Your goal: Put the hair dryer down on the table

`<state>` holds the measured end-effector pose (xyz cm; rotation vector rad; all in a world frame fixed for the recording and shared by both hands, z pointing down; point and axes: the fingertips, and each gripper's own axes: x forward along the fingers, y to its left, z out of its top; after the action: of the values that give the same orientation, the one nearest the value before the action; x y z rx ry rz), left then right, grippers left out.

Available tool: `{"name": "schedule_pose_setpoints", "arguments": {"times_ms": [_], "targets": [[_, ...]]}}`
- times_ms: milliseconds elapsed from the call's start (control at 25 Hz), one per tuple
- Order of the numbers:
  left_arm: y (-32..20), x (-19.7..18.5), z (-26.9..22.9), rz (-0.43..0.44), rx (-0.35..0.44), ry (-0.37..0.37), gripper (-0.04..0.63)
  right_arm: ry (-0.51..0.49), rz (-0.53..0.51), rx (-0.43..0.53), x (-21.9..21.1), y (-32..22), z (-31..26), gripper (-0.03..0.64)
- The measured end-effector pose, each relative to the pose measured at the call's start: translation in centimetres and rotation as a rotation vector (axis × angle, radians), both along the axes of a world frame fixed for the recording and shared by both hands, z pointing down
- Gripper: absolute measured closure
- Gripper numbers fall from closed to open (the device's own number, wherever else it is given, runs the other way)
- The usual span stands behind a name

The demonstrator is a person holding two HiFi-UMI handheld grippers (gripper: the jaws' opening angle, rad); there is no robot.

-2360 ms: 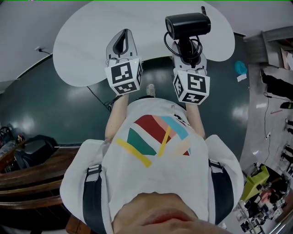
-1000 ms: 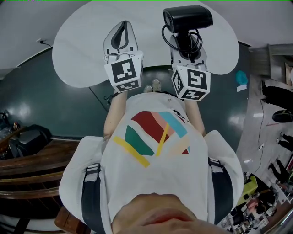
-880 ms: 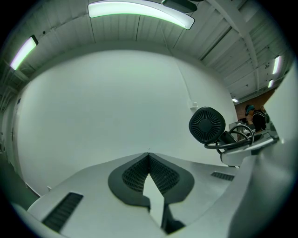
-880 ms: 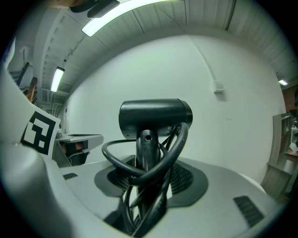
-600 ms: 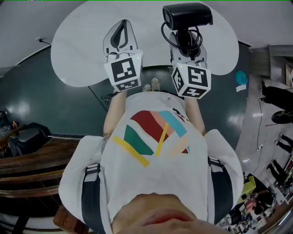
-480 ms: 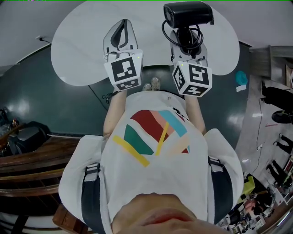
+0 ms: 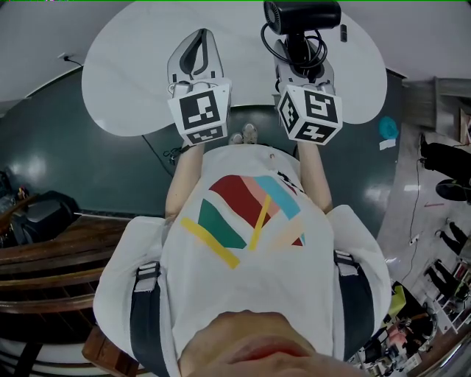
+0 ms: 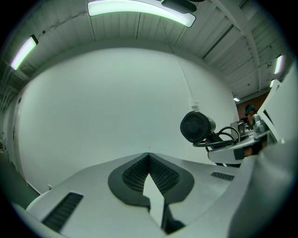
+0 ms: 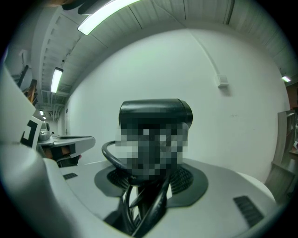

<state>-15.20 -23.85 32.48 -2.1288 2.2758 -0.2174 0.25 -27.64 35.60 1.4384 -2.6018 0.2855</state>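
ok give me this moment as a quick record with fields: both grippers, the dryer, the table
left hand-held gripper: jaws together, nothing between them, over the table
right hand-held gripper: closed on the hair dryer, handle between the jaws
cord: black, looped beside the handle, partly in the jaws
hair dryer: black, barrel sideways, held over the table
table: white, round
task state: dryer not yet released

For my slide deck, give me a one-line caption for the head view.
Right gripper holds a black hair dryer over the white table; left gripper shut, empty.
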Motion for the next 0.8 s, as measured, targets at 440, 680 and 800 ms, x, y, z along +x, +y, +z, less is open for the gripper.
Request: {"name": "schedule_pose_setpoints", "arguments": {"times_ms": [440,680,800], "targets": [[0.6,-1.2,-0.4,-0.01,-0.005,0.025,0.581,0.068,-0.009,-0.018,-1.7,-1.8,1.6,0.4],[0.3,-1.6,-0.6,-0.022,-0.004,0.025,0.581,0.083,-0.024,-0.056,-2.2,-2.6,2.7,0.4],[0.3,-1.8,-0.7,-0.029,-0.004,0.031,0.581,0.084,-0.032,-0.075,-2.6,-2.9,3.4,0.4]]}}
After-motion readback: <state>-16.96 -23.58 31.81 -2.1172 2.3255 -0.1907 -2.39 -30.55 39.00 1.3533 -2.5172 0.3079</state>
